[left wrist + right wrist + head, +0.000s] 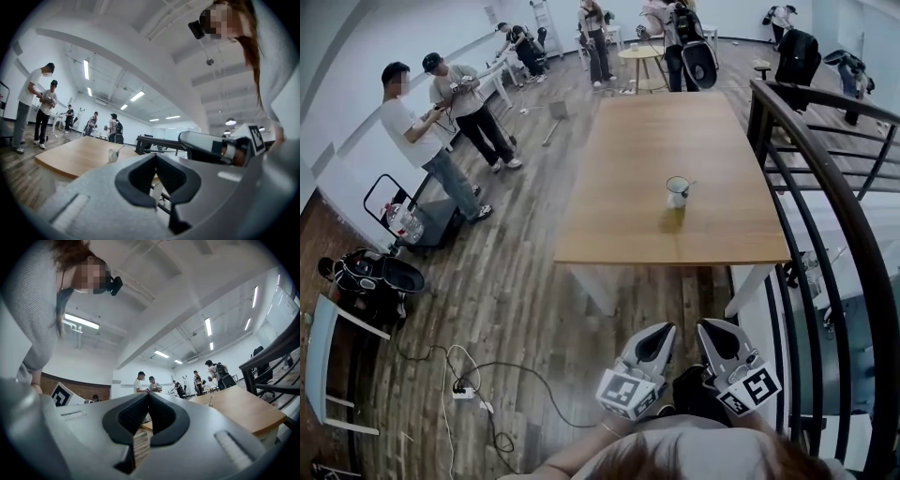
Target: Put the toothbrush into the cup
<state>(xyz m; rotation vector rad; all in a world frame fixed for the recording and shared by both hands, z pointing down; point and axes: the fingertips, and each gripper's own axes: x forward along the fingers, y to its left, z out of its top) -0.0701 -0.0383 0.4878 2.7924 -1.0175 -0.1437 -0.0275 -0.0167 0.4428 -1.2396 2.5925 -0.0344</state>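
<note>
Left gripper [660, 332] and right gripper [711, 330] are held side by side close to the body. Both point roughly level toward the worktop [637, 206], well short of its near edge. Both have their jaws closed together with nothing between them. The cup [677, 193] stands on the worktop, well apart from both grippers. The toothbrush [691, 184] is in it, its handle leaning over the rim.

A: The table [675, 141] looks like pale wood, smooth with a soft sheen.
B: The floor [516, 281] is darker, grainier planks. And the cup [677, 192]?
A: Glossy (glass or plastic, too small to tell).
B: The left gripper [661, 330] and right gripper [710, 328] have matt grey plastic shells. The railing [758, 117] looks like dark metal.
</note>
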